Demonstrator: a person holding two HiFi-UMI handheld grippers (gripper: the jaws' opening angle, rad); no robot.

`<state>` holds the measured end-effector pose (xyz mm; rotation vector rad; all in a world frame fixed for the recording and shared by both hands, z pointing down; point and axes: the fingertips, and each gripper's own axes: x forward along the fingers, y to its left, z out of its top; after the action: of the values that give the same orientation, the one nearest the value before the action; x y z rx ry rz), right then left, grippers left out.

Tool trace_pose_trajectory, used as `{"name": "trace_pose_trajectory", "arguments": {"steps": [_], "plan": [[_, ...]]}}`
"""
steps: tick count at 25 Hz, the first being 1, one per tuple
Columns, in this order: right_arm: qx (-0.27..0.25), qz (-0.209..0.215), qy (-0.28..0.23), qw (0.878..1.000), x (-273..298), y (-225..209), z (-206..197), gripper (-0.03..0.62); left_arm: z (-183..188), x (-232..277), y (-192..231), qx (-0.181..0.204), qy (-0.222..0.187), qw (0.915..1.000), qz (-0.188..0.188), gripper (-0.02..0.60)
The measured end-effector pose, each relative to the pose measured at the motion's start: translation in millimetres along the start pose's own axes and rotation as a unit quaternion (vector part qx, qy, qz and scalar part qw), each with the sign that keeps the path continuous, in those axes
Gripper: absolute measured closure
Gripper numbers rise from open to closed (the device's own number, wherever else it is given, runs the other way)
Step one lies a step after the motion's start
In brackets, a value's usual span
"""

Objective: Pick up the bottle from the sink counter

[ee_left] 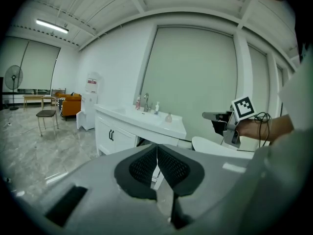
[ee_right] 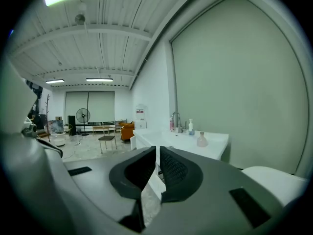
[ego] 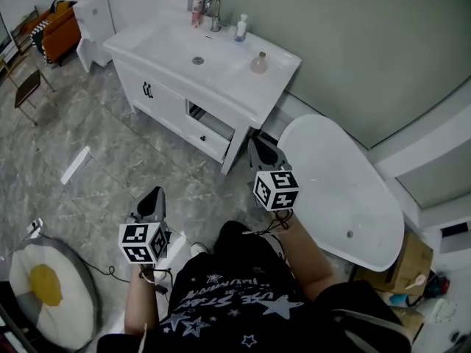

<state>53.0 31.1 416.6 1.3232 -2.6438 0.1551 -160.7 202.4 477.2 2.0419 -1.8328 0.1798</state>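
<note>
In the head view, the white sink table (ego: 276,87) stands at 12 o'clock from the person. A pink round bottle (ego: 259,63) stands upright on it at 3 o'clock from the basin drain (ego: 197,60). A pump bottle (ego: 241,29) and a red bottle (ego: 196,12) flank the faucet (ego: 214,13) at the back edge. The right tool (ego: 265,153) hangs over the floor with the pink round bottle at its 12 o'clock, well apart. The left tool (ego: 152,201) is at 8 o'clock from the right one. A white bathtub (ego: 346,197) lies at 3 o'clock.

In the left gripper view, the left tool (ee_left: 157,151) has its jaws pressed together with nothing between them. The pink round bottle (ee_left: 168,117) stands at 12 o'clock on the table (ee_left: 146,120), and the right tool (ee_left: 215,115) shows at 2 o'clock.

In the right gripper view, the right tool (ee_right: 157,153) is narrowed to a slit and holds nothing. The pink round bottle (ee_right: 202,140) stands at 1 o'clock, far off on the table (ee_right: 217,142).
</note>
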Motion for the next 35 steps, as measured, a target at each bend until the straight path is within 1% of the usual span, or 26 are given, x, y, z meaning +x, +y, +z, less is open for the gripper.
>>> {"name": "trace_pose_trajectory", "arguments": {"steps": [1,3,7,10,13,16,19,23,26,30,35], "plan": [[0.001,-0.003,0.001,1.000,3.8,-3.6,0.6,0.553,1.6,4.6,1.1,-0.001,0.001,1.0000,-0.003,0.561],[0.004,-0.008,0.003,1.000,13.1,-11.0,0.4,0.523,4.5,14.7,4.8,-0.003,0.005,1.0000,-0.007,0.561],[0.012,-0.010,0.014,1.000,41.2,-28.8,-5.9,0.421,7.7,38.8,15.1,-0.004,0.017,0.9998,-0.005,0.561],[0.031,-0.017,0.018,0.999,76.9,-50.8,-9.9,0.375,16.3,65.0,23.4,0.002,0.024,0.9997,-0.004,0.561],[0.053,-0.030,0.019,0.998,121.7,-73.6,-13.9,0.340,29.7,98.7,40.3,0.010,0.039,0.9992,0.003,0.561],[0.058,-0.034,0.020,0.998,173.2,-105.5,-7.9,0.330,50.3,153.9,53.3,0.016,0.044,0.9989,0.004,0.561],[0.068,-0.045,0.021,0.996,213.9,-135.3,-2.7,0.327,80.8,207.1,60.2,0.030,0.047,0.9984,-0.009,0.561],[0.079,-0.061,0.025,0.995,259.8,-177.8,6.3,0.325,122.0,272.5,60.9,0.040,0.042,0.9981,-0.021,0.561],[0.086,-0.073,0.029,0.993,285.3,-209.7,7.6,0.322,142.5,316.5,55.7,0.050,0.046,0.9972,-0.031,0.561],[0.092,-0.088,0.036,0.991,313.7,-245.6,7.9,0.321,161.3,359.6,46.3,0.060,0.048,0.9962,-0.042,0.561],[0.079,-0.102,0.054,0.990,346.1,-274.0,7.8,0.321,177.6,392.9,37.6,0.068,0.051,0.9950,-0.053,0.561]]}}
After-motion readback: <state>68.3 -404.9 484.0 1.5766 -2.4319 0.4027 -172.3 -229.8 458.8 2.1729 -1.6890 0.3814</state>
